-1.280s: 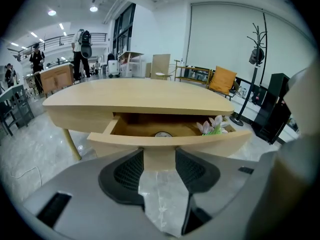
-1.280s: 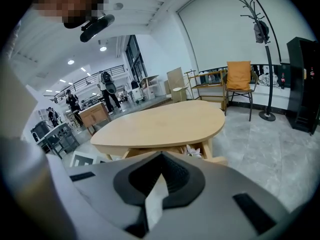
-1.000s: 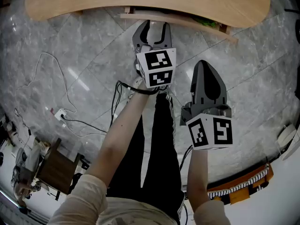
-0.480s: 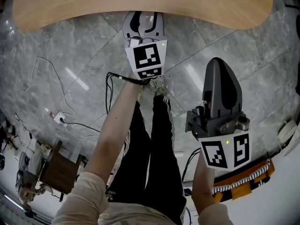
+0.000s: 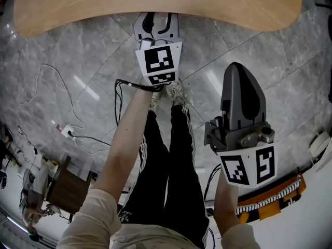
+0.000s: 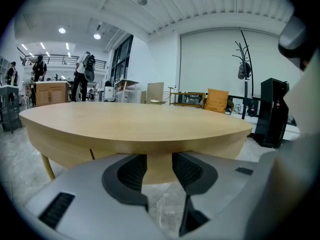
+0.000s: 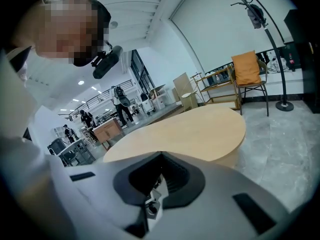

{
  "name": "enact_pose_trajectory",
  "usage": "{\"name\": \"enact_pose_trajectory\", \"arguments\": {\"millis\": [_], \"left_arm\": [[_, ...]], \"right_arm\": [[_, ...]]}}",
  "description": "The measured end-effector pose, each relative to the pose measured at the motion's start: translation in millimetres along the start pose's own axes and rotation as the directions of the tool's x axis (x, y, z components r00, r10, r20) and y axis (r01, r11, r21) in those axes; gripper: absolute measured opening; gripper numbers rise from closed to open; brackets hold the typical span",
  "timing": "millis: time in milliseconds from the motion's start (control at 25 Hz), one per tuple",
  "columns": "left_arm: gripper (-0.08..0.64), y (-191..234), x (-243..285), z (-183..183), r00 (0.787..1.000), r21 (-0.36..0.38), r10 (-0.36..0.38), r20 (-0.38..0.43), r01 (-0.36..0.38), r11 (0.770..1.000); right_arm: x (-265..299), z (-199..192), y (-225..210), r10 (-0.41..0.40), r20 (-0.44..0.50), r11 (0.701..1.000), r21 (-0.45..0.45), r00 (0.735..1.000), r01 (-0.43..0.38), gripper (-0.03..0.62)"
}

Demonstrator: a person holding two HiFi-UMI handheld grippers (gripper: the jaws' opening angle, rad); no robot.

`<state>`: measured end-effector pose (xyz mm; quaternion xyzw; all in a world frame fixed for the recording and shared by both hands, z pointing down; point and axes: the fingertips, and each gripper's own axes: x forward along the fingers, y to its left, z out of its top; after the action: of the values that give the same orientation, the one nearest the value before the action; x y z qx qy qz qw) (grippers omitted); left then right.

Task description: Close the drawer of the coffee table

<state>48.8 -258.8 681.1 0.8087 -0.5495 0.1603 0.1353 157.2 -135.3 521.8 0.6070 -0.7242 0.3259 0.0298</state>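
The person is wearing a beige top (image 5: 93,224), white-striped black trousers (image 5: 179,160), pale sneakers (image 5: 176,92); a black cable (image 5: 124,83) is looping by the left claw (image 5: 158,21).

Coffee table (image 5: 155,1): light wood, oval top with thick rim, stood level on grey floor (image 5: 78,61). Its near edge is seen as one smooth curve. Drawer is taken as shut; front not made out.

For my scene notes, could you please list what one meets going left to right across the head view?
White power strip, left gripper (fingers just been closing, nothing between them), right gripper, white object at right edge.
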Motion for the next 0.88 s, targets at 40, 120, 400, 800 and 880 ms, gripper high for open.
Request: {"name": "enact_pose_trajectory", "arguments": {"millis": [40, 120, 400, 800, 880], "left_arm": [[0.167, 0.8, 0.2, -0.1, 1.0, -0.003, -0.002, -0.014, 0.002, 1.0], [0.167, 1.7, 0.6, -0.2, 0.999, -0.004, -0.001, -0.038, 0.001, 1.0], [0.167, 2.3, -8.9, -7.1, 0.994, -0.05, -0.004, -0.106, -0.002, 0.999], [0.011, 0.5, -86.1, 36.9, 0.984, -0.185, -0.136, -0.116, 0.113, 0.976], [0.011, 11.3, -107.9, 81.4, 0.985, -0.268, -0.157, -0.069, 0.133, 0.954]], "right_arm": [[0.5, 0.3, 2.4, 0.003, -0.001, 1.0, -0.005, 1.0, -0.003, 0.006], [0.9, 0.3, 6.7, 0.0, -0.006, 1.0, -0.027, 1.0, 0.0, 0.006], [-4.4, -8.4, 16.7, -0.027, -0.037, 0.993, -0.118, 0.999, 0.022, 0.006], [-16.3, 9.2, 50.7, -0.051, -0.006, 0.983, -0.177, 0.999, 0.049, 0.006], [-22.3, 29.1, 70.8, -0.048, 0.016, 0.982, -0.182, 0.999, 0.05, 0.006]]}}
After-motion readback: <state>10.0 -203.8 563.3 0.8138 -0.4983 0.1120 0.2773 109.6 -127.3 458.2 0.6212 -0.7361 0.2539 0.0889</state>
